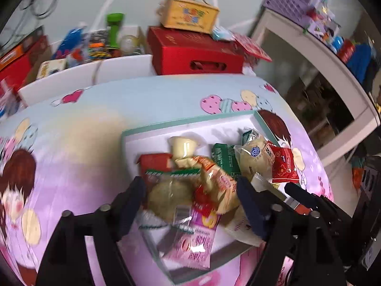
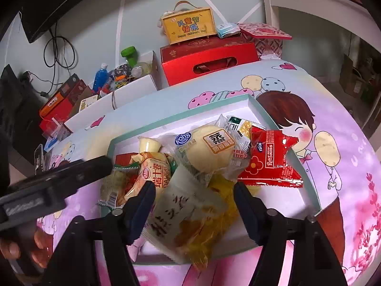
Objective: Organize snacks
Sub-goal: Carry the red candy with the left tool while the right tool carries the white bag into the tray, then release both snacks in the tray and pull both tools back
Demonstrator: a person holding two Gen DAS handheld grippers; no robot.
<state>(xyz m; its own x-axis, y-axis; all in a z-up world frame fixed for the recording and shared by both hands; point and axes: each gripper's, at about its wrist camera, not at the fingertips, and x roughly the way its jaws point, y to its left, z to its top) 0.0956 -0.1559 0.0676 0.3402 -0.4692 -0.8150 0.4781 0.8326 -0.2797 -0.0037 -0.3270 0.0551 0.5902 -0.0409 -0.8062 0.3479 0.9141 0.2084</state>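
Over the teal-rimmed tray (image 2: pixel 283 128), right gripper (image 2: pixel 194 208) straddles the yellow pastry pack (image 2: pixel 190 217), jaws released. Pack's long axis runs along the fingers; left gripper (image 1: pixel 190 202), also released, sits over the pile's other end.

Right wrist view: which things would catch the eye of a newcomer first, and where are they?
The shallow tray heaped with wrapped snacks fills the centre, on a pink cartoon tablecloth. A bright red Red Kiss packet lies at the tray's right, beside a pale round bun. Behind the table, a yellow gift box sits on a red box.
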